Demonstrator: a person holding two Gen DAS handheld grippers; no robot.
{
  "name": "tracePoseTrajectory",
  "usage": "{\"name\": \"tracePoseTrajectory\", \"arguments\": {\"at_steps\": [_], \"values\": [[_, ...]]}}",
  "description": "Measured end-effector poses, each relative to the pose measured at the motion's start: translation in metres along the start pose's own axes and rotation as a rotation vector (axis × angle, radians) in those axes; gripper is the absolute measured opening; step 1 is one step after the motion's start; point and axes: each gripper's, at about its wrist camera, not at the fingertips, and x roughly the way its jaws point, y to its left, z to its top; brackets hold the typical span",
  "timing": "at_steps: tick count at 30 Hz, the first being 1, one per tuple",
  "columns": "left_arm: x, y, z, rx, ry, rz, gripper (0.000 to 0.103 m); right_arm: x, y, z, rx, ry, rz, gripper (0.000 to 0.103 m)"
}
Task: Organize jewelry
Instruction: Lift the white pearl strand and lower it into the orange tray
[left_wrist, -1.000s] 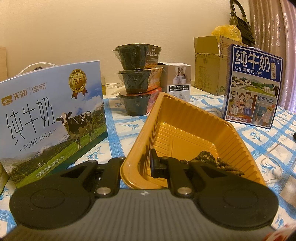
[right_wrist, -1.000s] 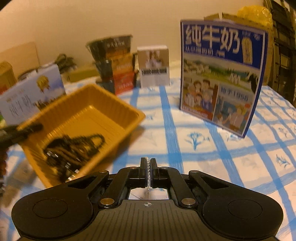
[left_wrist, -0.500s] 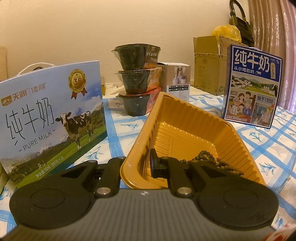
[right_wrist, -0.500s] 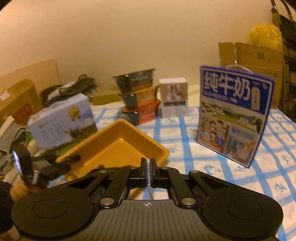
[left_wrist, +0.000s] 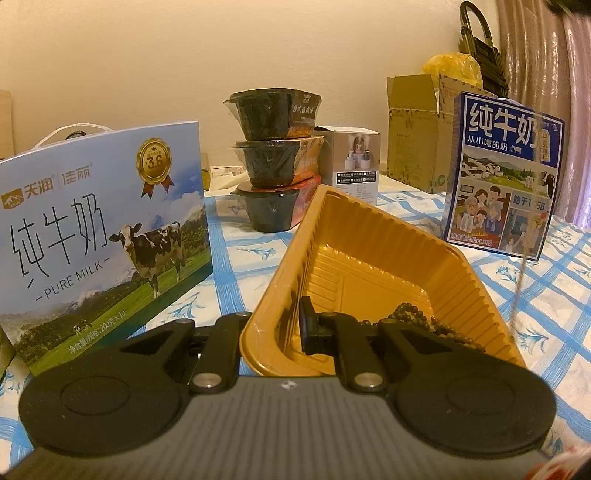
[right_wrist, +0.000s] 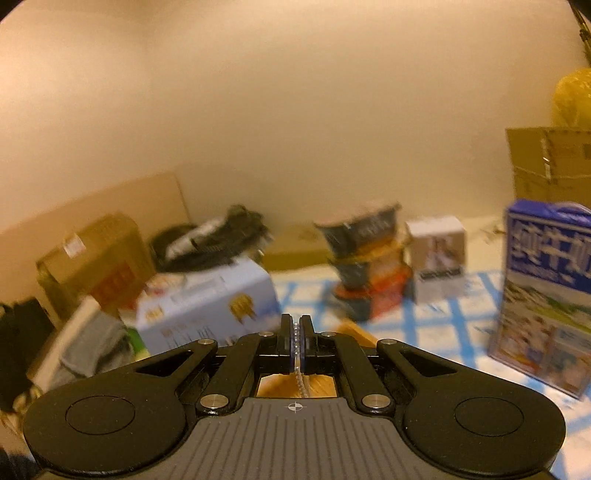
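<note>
Left hand-held gripper (left_wrist: 275, 325) is clamping the near wall of the yellow tray (left_wrist: 373, 236) with dark beads (left_wrist: 417, 319) inside, while the right hand-held gripper (right_wrist: 296, 334) is pinching a silver chain (right_wrist: 297, 369) above the bench (left_wrist: 236, 254).

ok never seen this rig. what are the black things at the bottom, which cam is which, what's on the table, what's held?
No robot here: a person holds a two-finger gripper in each hand, with a fisheye camera on each looking along its fingers. The black shapes are those grippers.

Left view: the left gripper clamps the wall of a yellow tray that holds a dark bead string. Around it on the checked tablecloth stand two milk cartons and stacked black bowls.

Right view, blurred: the right gripper is shut on a thin pale chain, which also hangs at the right of the left view.
</note>
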Motion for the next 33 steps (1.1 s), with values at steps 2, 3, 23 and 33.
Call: {"name": "tracePoseTrajectory", "arguments": {"at_steps": [2,3,23,33], "values": [[0.000,0.000,0.000,-0.004,-0.001,-0.003,0.012,0.013,0.006,0.008,0.018,-0.029,0.024,0.002],[0.000,0.001,0.000,-0.005,-0.001,-0.004,0.012,0.019,0.009,0.011,0.018,-0.043,0.027,0.002],[-0.001,0.002,0.000,-0.022,-0.005,-0.011,0.012,0.138,-0.032,-0.075,0.288,0.202,-0.043,0.003],[0.001,0.003,-0.001,-0.021,0.001,-0.005,0.012,0.150,-0.041,-0.097,0.259,0.210,-0.077,0.003]]}}
